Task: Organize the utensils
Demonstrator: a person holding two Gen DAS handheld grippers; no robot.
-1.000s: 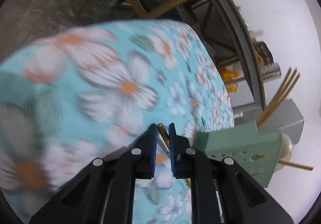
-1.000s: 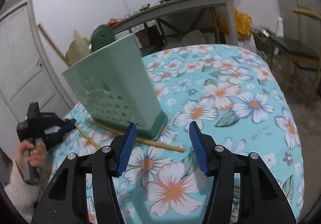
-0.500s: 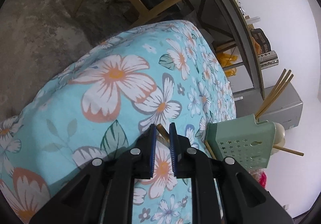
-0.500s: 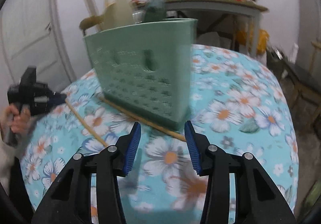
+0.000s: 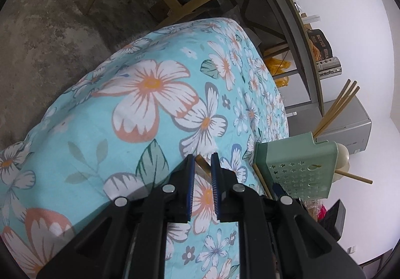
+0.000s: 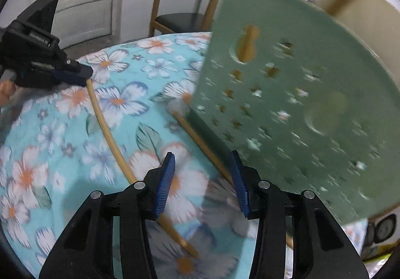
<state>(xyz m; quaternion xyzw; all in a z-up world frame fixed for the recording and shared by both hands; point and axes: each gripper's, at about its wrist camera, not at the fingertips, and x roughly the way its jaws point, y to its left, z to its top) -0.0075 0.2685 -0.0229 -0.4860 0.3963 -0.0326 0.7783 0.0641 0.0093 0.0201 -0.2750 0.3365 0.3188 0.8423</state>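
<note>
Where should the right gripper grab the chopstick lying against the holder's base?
Probably the far end of the loose chopstick, where it sticks out past the corner of the green holder. Elsewhere it lies tight along the holder's base, which leaves no room for a finger on that side. Bring the open right gripper down from above, jaws across the stick.
</note>
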